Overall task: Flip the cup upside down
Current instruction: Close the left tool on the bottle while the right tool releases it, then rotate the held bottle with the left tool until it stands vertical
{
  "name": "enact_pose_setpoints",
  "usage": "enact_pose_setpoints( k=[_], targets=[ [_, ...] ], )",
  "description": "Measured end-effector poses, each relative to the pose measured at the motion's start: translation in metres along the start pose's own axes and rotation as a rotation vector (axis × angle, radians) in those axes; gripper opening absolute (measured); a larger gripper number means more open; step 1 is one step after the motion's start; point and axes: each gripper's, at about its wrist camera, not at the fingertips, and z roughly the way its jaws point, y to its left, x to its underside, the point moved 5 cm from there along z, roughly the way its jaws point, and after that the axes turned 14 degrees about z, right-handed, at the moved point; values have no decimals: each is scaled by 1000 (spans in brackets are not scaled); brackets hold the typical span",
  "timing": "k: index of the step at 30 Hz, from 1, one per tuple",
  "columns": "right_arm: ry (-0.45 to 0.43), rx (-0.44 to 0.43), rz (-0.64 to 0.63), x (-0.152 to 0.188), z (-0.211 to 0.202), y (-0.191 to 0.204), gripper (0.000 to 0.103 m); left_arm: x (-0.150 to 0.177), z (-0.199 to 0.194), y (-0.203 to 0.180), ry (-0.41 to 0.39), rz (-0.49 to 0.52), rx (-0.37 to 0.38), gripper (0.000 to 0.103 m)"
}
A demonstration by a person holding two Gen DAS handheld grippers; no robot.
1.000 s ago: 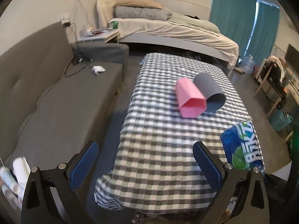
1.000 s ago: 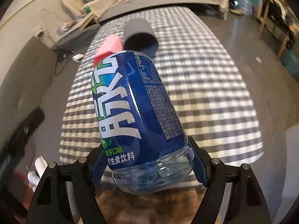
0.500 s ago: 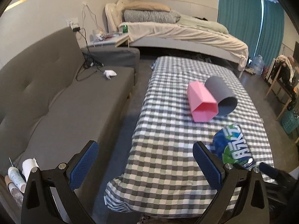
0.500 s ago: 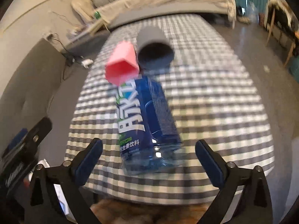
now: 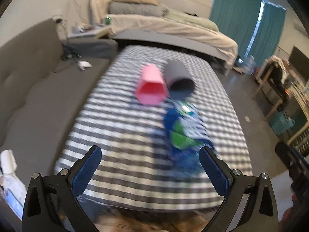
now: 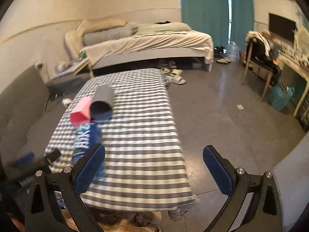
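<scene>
Two cups lie on their sides on the checked tablecloth [image 5: 123,127], mouths facing me: a pink hexagonal cup [image 5: 151,87] and a grey round cup [image 5: 179,77] touching its right side. Both also show in the right wrist view, pink cup [image 6: 81,110] left of grey cup [image 6: 102,104]. My left gripper [image 5: 152,169] hangs open over the table's near end, well short of the cups. My right gripper [image 6: 154,167] is open over the table's near right edge, holding nothing.
A blue drink bottle [image 5: 183,133] lies on the cloth just in front of the cups, bottle [image 6: 87,141] near my right gripper's left finger. A grey sofa [image 5: 32,89] runs along the left. Bed [image 6: 146,42] behind, chair [image 6: 260,58] and floor to the right.
My right gripper has let go of the blue bottle, opened wide and pulled back to the right. The bottle now lies on the cloth. My left gripper has swung right towards the table.
</scene>
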Motion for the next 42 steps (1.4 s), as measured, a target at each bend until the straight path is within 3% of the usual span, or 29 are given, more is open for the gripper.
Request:
enact_pose_setpoints(
  k=[4,11,15,29,36,42],
  targets=[
    [-2,15,51,-3,9,-21,102,6,21,-35,44,45,70,103],
    [11,10,61,-2,30,-28,102,6,49,-57,82,65,121,102],
    [27,-1,68,0,39,-27,102,11,60,-52,117,47,165,74],
    [27,-26,55,5,35,-10,102,-16,25,-32,59,128,133,74],
    [33,-24,57,5,36,-6,102,-33,15,-26,105,149,168,74],
    [17,-41,68,3,32,-4,102,-25,10,-26,180,208,195,74]
  ],
)
